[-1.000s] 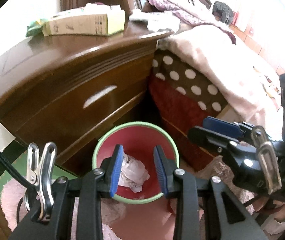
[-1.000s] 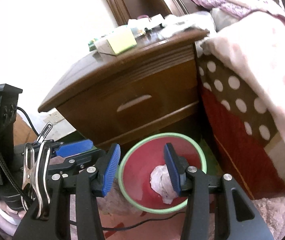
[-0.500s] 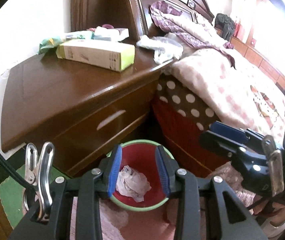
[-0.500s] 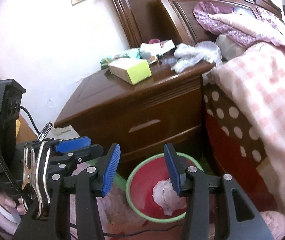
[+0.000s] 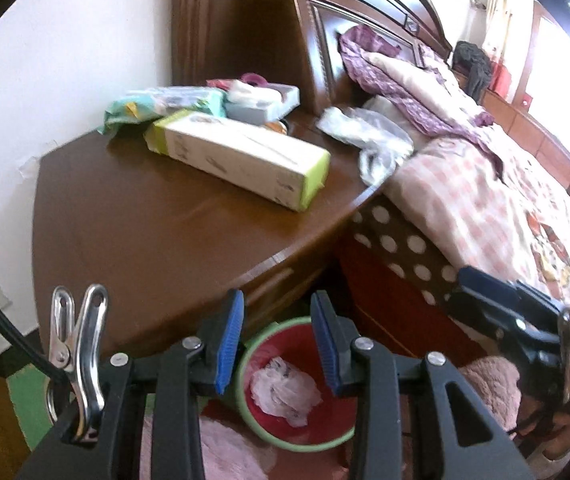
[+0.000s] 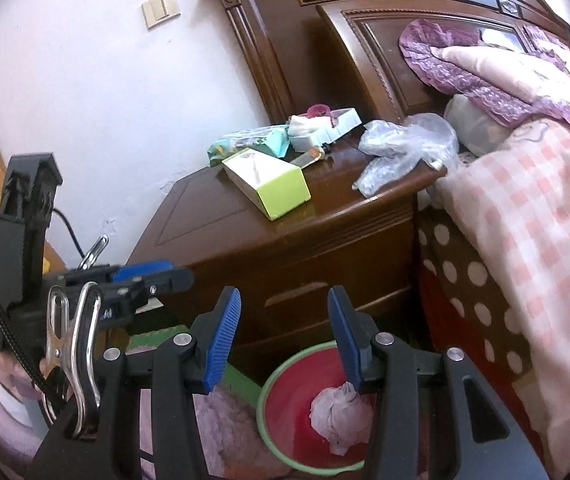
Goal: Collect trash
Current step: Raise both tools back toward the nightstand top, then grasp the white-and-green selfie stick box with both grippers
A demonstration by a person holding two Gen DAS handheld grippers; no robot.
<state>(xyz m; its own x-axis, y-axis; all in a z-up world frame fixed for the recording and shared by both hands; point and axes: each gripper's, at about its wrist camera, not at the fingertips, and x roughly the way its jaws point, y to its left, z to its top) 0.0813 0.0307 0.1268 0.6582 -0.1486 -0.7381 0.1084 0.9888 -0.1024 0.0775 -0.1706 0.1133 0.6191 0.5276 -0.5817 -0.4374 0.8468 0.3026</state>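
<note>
A red bin with a green rim [image 5: 253,420] [image 6: 269,412] stands on the floor by the nightstand, with crumpled white tissue [image 5: 283,390] [image 6: 339,414] lying in it. My left gripper [image 5: 277,340] hovers above the bin, open, nothing between its blue pads. My right gripper [image 6: 283,336] is also open and empty, above the bin's left side. On the brown nightstand [image 5: 145,232] [image 6: 285,232] lie a white and green box [image 5: 241,158] [image 6: 269,180], a crumpled clear plastic bag [image 5: 369,132] [image 6: 401,148], a green wipes pack [image 5: 165,102] [image 6: 253,144] and a small white tray [image 5: 265,102] [image 6: 325,126].
A bed [image 5: 465,200] [image 6: 525,220] with pink checked and polka-dot covers lies right of the nightstand. Its dark wooden headboard [image 6: 365,40] rises behind. A pink fluffy rug [image 5: 225,452] covers the floor by the bin. The white wall [image 6: 105,100] is on the left.
Both grippers have risen away from the bin, so the nightstand top and its clutter have come into full view. The tissue stays in the bin. Neither gripper's opening has visibly changed.
</note>
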